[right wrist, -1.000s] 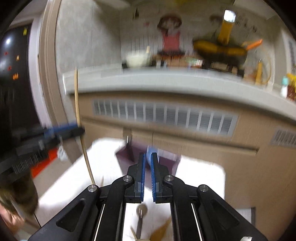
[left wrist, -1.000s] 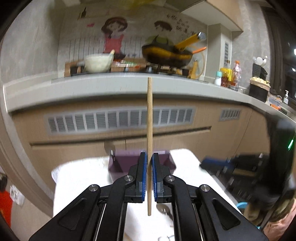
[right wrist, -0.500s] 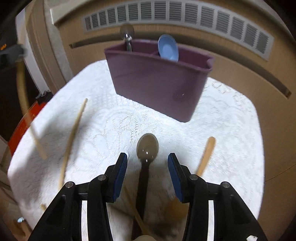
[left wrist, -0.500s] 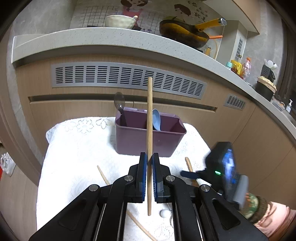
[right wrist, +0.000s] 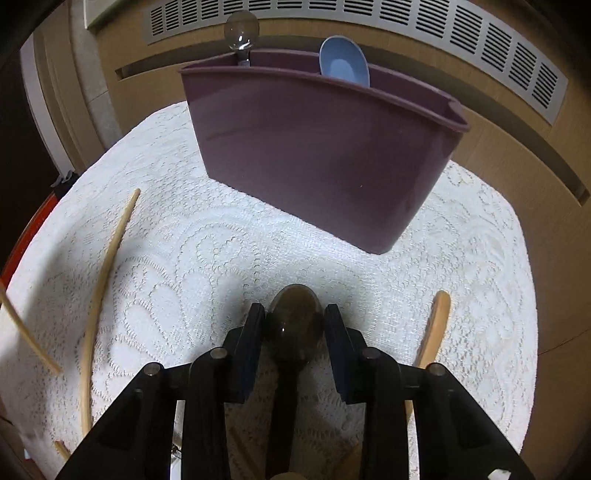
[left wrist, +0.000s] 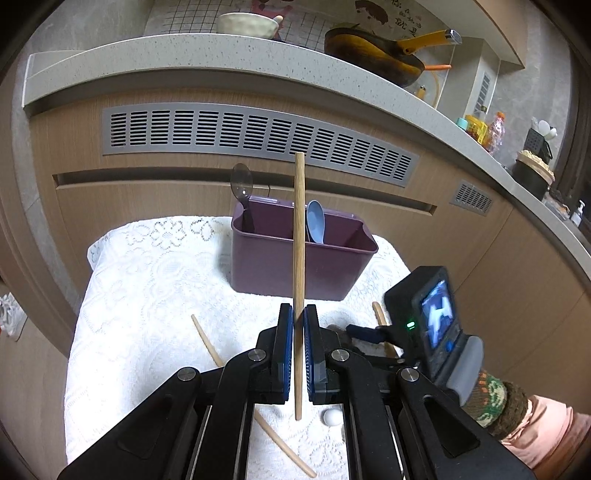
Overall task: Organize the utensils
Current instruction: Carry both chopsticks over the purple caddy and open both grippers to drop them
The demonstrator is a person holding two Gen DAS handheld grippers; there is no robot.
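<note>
Left wrist view: left claw [left wrist: 298, 325] clenched on an upright chopstick [left wrist: 298, 236], before the purple holder [left wrist: 299, 258]. Right wrist view: right claw [right wrist: 294, 325] spread, straddling a dark spoon [right wrist: 293, 325] lying on the white cloth [right wrist: 184, 251]; contact uncertain.

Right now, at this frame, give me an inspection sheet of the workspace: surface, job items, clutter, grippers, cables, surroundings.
Surface: white lace cloth over a small table.
Job's things: purple caddy holds a clear spoon and a blue spoon; dark spoon, loose chopstick and wooden spoon handle lie on the cloth.
Clutter: small white ball on the cloth.
Grippers: left gripper shut on an upright chopstick; right gripper open, fingers either side of the dark spoon's bowl.
Cables: nothing seen.
Surroundings: wooden cabinets with vent grille; counter above with bowl and pan.
</note>
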